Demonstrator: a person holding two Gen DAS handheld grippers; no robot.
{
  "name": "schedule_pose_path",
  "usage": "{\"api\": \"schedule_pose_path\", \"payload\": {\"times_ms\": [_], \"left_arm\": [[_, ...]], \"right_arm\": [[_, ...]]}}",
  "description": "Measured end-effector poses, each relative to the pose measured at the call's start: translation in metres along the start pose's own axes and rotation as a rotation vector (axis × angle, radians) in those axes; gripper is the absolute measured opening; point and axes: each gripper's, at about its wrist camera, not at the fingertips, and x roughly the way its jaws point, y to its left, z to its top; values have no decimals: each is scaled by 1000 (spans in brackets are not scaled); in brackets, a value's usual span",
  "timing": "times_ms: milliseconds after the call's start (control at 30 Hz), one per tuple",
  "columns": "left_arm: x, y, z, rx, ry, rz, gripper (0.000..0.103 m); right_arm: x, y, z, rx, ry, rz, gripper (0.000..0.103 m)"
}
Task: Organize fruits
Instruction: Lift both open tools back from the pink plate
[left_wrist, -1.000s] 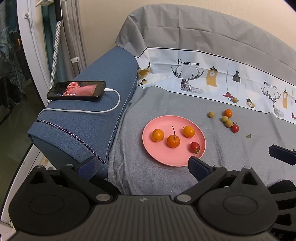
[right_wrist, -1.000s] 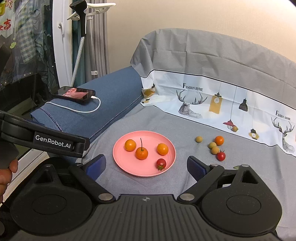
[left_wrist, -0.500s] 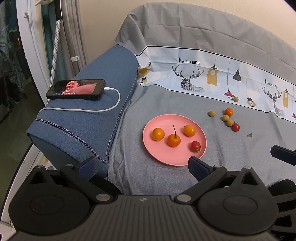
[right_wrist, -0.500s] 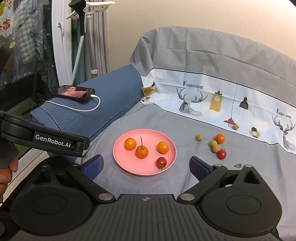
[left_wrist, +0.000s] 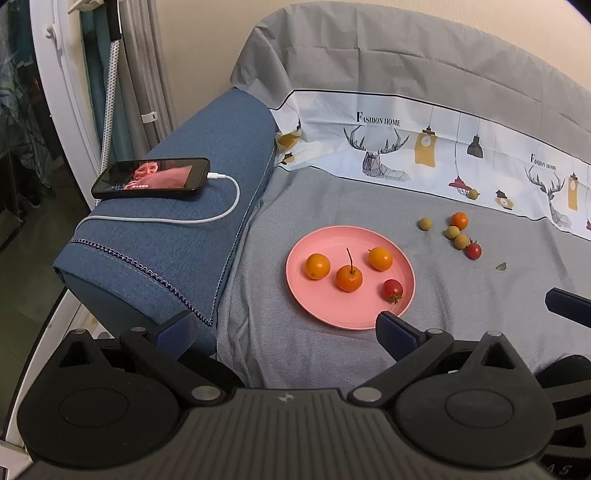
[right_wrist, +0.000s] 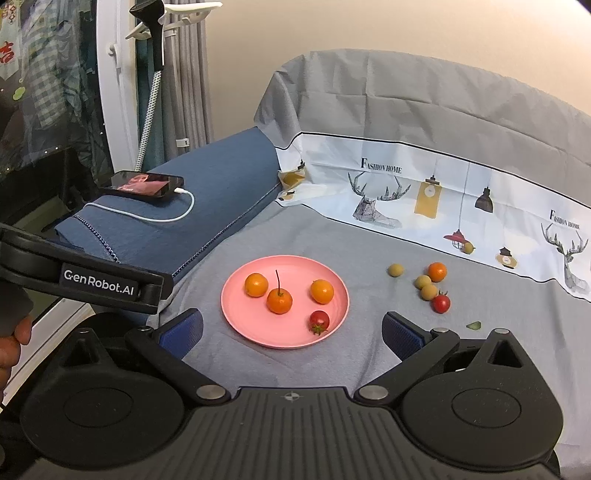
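The right gripper (right_wrist: 291, 328) is spreading its fingers, wider than a second ago, nothing between them; the left gripper (left_wrist: 286, 325) stands apart and empty. Ahead, the pink plate (right_wrist: 236, 314) holds four fruits, so the loose fruits (right_wrist: 428, 291) beyond-right likely come next. Open grey bed cover (right_wrist: 369, 354) surrounds them; the blue cushion (right_wrist: 221, 184) rises left.

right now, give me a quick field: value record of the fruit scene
surface: grey sheet on a sofa
plate: pink, holds three orange fruits and one red tomato
loose fruit: one orange, three tan balls, one red tomato, clustered right of the plate; a fourth tan ball farther back by the printed border
left gripper: open, empty
right gripper: fingers opening, nothing between them
armrest: phone on a white cable
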Motion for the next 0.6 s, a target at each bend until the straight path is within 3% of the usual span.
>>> {"api": "schedule_pose_path", "payload": {"times_ms": [600], "left_arm": [[21,-21,17,48,21,10,103]], "right_arm": [[16,-23,-3,70,14,-31,102]]}}
